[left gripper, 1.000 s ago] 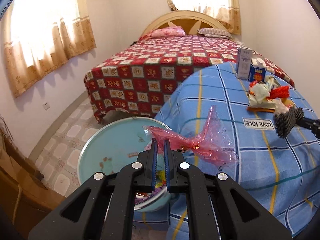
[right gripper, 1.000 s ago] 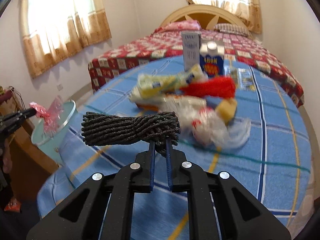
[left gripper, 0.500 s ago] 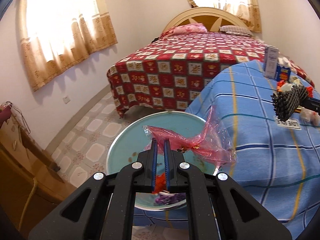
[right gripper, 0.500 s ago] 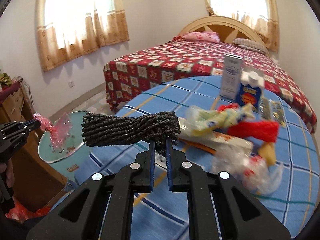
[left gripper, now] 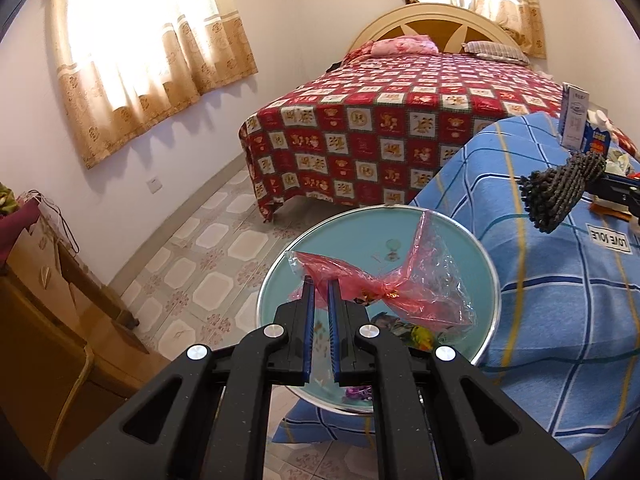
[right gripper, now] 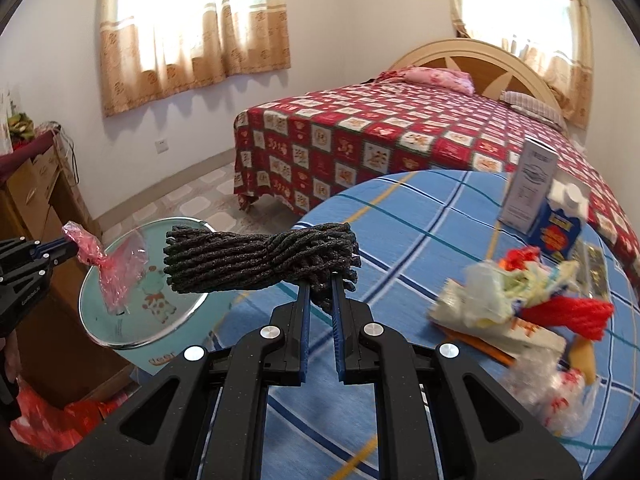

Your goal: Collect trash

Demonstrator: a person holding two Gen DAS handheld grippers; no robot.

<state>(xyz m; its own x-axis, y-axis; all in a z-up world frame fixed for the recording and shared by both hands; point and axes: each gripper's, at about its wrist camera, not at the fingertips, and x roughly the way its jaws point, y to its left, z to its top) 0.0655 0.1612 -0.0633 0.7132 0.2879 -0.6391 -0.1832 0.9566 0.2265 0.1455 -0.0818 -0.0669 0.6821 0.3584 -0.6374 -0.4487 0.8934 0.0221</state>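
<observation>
Behind: bed (left gripper: 404,120) in red patchwork. In front: table (right gripper: 420,240) under blue checked cloth, wrapper litter heap (right gripper: 516,312) and cartons (right gripper: 556,224) at its far side. Beside the table: turquoise bin (left gripper: 400,248), scraps inside. Left gripper (left gripper: 320,292) clamped narrow on pink plastic bag (left gripper: 404,288) above the bin's mouth. Right gripper (right gripper: 319,292) pinched tight on dark cord bundle (right gripper: 260,258), held over the table's edge.

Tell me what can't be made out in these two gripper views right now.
- Trash inside the round light-blue bin: left wrist view, mostly hidden by the left gripper and its crumpled pink plastic bag.
- Heap of wrappers: right wrist view, motion-blurred.
- Blue carton print: too small to read.
- Right gripper fingertips: buried in the dark rope bundle.
</observation>
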